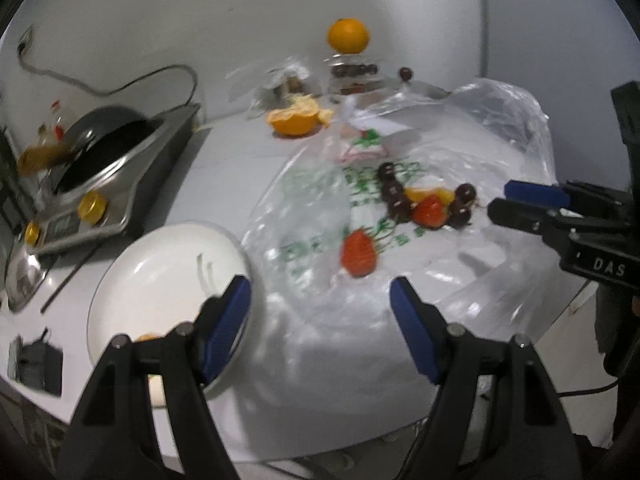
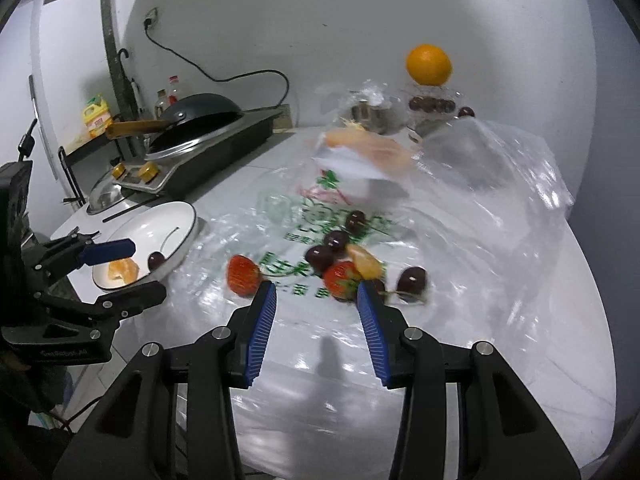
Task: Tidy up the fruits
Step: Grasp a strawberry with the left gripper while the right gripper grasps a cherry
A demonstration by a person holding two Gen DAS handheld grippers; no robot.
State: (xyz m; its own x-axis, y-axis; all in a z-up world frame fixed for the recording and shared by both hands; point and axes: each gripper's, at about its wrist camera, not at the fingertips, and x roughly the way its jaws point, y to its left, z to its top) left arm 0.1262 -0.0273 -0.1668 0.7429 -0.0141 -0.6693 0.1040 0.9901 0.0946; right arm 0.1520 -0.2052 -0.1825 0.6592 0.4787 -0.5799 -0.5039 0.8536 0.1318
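Loose fruit lies on a clear plastic bag (image 1: 400, 312) with green print: two strawberries (image 1: 359, 254) (image 1: 430, 211), several dark cherries (image 1: 394, 196) and an orange segment (image 2: 363, 261). A white plate (image 1: 160, 276) at the left holds an orange segment (image 2: 123, 271) and a cherry (image 2: 156, 260). My left gripper (image 1: 320, 300) is open and empty, between the plate and the nearer strawberry. My right gripper (image 2: 316, 294) is open and empty, just short of the strawberry (image 2: 340, 280) in the fruit pile; it also shows in the left wrist view (image 1: 516, 200).
A whole orange (image 1: 348, 36) sits on a clear cherry box (image 1: 354, 76) at the back, with a peeled orange (image 1: 296, 120) beside it. A cooker with a black wok (image 1: 104, 140) and a metal lid (image 1: 24, 280) stand at the left. The table edge is close below.
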